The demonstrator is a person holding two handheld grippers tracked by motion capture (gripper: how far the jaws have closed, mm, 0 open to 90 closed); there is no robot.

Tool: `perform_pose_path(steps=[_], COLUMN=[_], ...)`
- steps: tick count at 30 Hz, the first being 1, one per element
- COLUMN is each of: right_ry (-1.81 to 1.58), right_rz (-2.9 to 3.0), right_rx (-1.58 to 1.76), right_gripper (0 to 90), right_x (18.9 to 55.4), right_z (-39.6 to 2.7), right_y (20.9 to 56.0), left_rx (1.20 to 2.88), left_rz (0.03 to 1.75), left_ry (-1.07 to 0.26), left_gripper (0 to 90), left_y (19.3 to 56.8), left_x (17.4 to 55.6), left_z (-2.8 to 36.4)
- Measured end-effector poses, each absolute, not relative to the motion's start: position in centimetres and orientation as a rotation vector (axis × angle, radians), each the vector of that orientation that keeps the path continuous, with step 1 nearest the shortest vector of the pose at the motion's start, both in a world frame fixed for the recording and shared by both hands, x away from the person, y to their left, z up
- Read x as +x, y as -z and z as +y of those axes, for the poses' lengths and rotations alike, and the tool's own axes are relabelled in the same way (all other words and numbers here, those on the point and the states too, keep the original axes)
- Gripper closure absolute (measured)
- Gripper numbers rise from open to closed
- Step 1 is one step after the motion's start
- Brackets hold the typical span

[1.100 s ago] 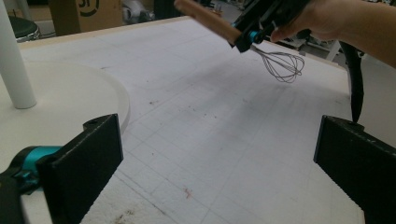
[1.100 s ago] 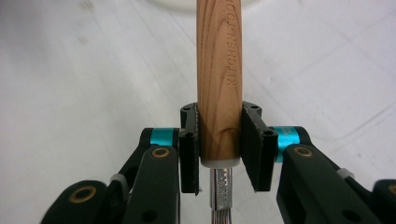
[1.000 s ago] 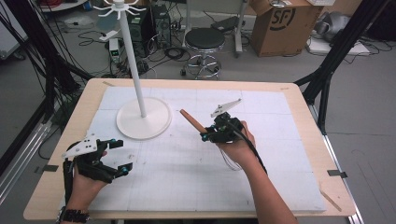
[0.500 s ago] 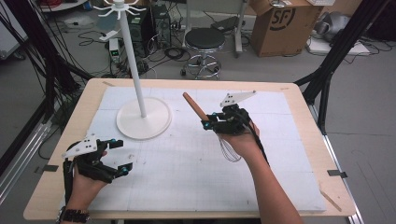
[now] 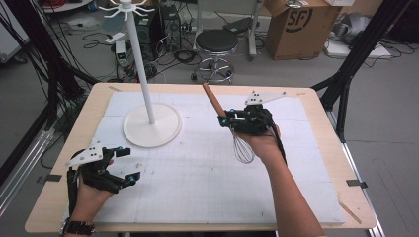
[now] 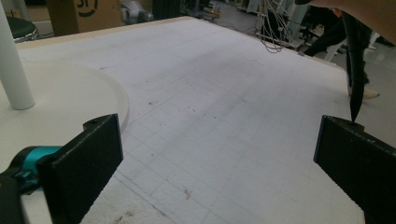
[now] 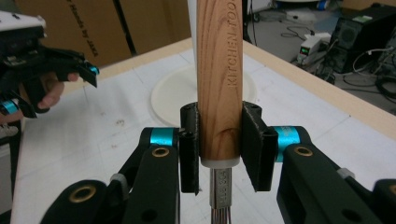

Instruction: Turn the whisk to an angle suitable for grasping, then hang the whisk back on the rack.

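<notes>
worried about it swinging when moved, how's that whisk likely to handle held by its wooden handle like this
The whisk probably feels light: thin wire loops, slim wooden handle. The right gripper clamps the handle's lower end, so it may pivot a little between the fingers. The wires look springy, likely flexing if bumped.

Left gripper point(image 5: 118, 165) rests with jaws apart; right gripper point(image 5: 225, 120) raised, clamped.

Stand point(image 5: 151, 129): I see it on the table point(image 5: 316, 163), back left.
Whisk point(image 5: 232, 131): right of the stand.
Stool point(image 5: 216, 45): behind the table.
</notes>
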State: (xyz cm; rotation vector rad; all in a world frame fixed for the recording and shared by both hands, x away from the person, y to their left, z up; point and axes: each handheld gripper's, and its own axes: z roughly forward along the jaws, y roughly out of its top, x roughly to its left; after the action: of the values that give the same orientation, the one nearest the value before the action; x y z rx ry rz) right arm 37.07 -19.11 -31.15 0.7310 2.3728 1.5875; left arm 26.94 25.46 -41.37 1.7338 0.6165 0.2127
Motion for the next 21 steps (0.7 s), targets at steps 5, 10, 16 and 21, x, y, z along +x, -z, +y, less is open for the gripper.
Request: perform_pose_path(steps=[5,10,16,21], right_ry=[-1.649,-1.677,-1.65,-1.641], right_rz=[2.339,2.315,2.351,2.365], right_rx=[0.7,0.653,0.569,0.51], right_gripper=[70.5,70.4,70.4,70.4], right_x=[37.2,37.4,37.9,38.5], right_z=[-19.3,-18.8,-17.4,-16.1], right_y=[30.4,28.8,26.9,25.4], left_rx=[1.725,1.722,1.718,1.702], left_rz=[0.613,0.613,0.612,0.611], left_ry=[-0.211,-0.207,-0.213,-0.206], left_gripper=[1.8,1.9,1.8,1.8], left_y=[41.3,41.4,41.3,41.2], left_x=[26.8,26.9,26.9,26.9], left_z=[25.4,25.4,25.6,25.6])
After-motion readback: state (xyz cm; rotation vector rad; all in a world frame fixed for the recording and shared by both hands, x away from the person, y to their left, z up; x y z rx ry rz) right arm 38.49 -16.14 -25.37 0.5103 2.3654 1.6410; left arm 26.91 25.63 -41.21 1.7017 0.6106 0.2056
